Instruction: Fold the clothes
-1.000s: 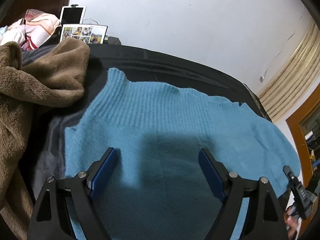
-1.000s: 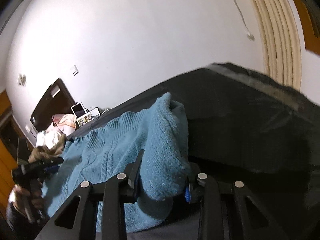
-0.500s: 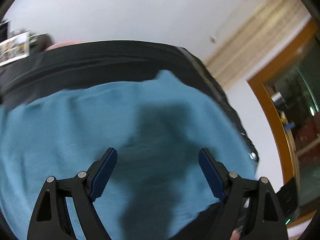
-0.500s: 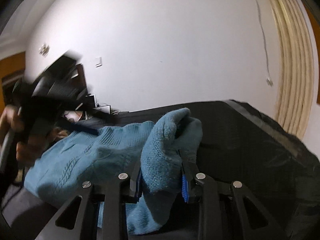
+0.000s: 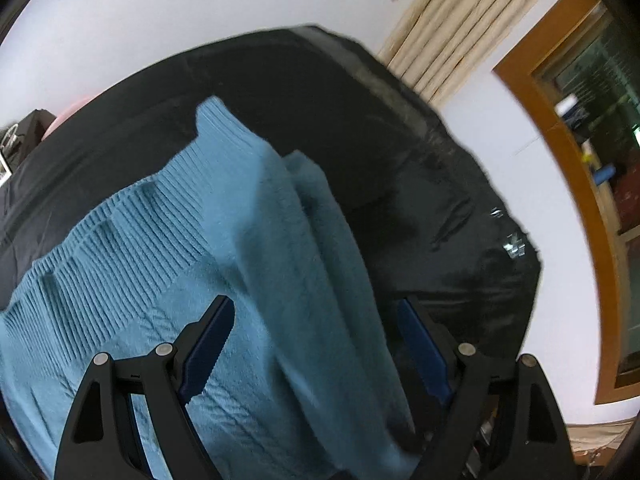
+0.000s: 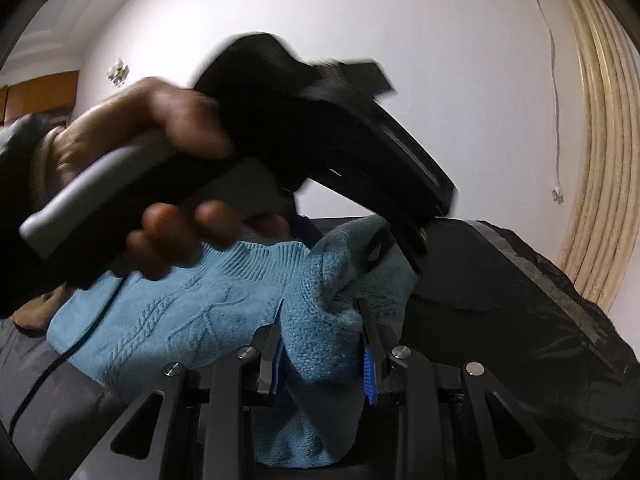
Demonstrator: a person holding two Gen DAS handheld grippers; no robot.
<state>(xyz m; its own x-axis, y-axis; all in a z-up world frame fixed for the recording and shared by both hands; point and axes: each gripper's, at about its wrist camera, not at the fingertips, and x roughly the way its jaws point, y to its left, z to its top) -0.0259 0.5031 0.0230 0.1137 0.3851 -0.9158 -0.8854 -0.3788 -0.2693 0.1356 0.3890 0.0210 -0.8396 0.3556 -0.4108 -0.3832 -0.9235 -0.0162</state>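
A light blue knitted sweater [image 5: 168,264] lies on a black cloth-covered surface [image 5: 360,128]. My left gripper [image 5: 316,344] is open, its fingers either side of a raised fold of the sweater near its right edge. My right gripper [image 6: 324,348] is shut on a bunched part of the sweater [image 6: 320,332] and holds it up. In the right wrist view the hand-held left gripper [image 6: 312,136] crosses close in front, its tip down at the same bunch of sweater.
The black surface's edge [image 5: 516,272] drops off on the right. Beyond it stand a white wall, cream curtains [image 5: 448,36] and a wooden door frame [image 5: 576,184]. A brown blanket [image 6: 36,312] lies at the far left.
My left gripper has swung right across the sweater and come close to the right gripper. The right gripper keeps its hold and has lifted the sweater fold slightly.
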